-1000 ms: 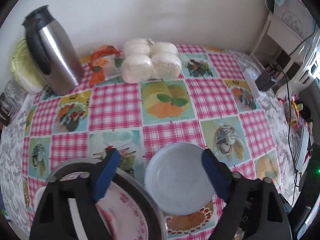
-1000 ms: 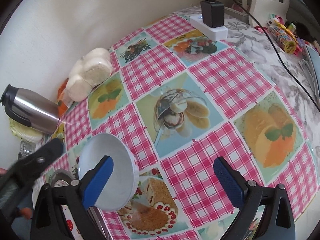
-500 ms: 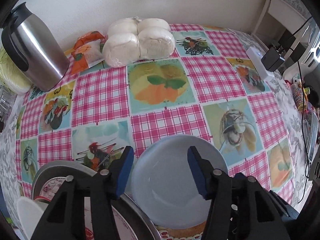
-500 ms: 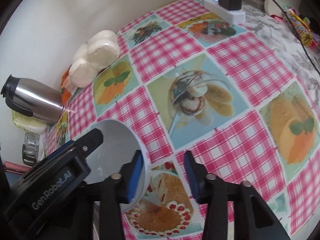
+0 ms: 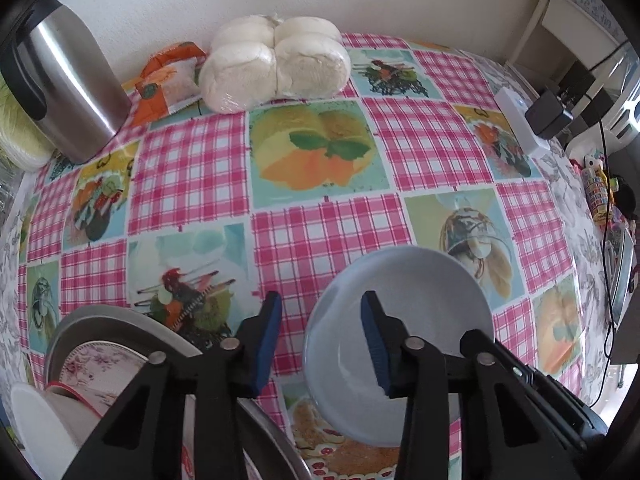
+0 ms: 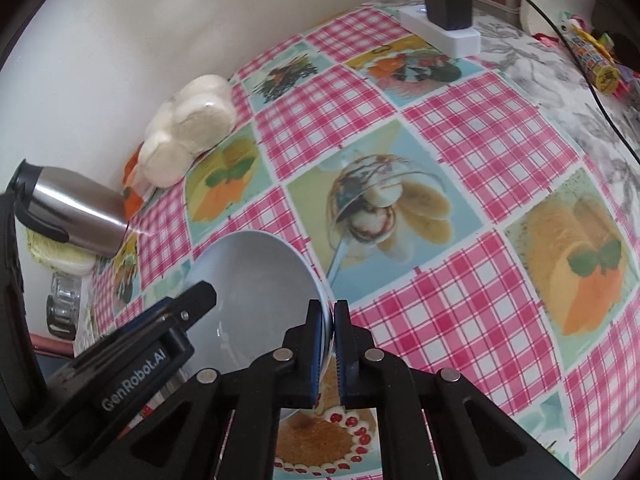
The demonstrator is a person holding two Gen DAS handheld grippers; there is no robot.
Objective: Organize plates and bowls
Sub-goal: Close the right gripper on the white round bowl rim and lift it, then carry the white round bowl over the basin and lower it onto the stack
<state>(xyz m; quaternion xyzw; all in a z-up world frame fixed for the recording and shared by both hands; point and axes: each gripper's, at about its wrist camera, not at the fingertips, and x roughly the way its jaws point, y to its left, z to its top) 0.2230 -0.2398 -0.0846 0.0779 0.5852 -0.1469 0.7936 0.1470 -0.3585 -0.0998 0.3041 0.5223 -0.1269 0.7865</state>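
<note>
A pale blue bowl [image 5: 408, 320] [image 6: 256, 292] sits tilted on the checked tablecloth near the front edge. My right gripper [image 6: 333, 340] is shut on the bowl's right rim. My left gripper [image 5: 320, 344] straddles the bowl's left rim with its jaws partly closed and a gap still showing on both sides. At the lower left a grey metal plate [image 5: 120, 324] holds a floral plate [image 5: 100, 364] and a white bowl [image 5: 36, 424]. The left gripper's body [image 6: 132, 364] shows in the right wrist view.
A steel thermos [image 5: 68, 92] stands at the back left. A bag of white buns [image 5: 276, 64] and an orange packet [image 5: 164, 80] lie by the wall. A power strip with a charger [image 6: 444, 20] and a cable lie at the right.
My right gripper has closed onto the blue bowl's rim. My left gripper has narrowed and moved forward over the bowl's left rim. The bowl has tilted up.
</note>
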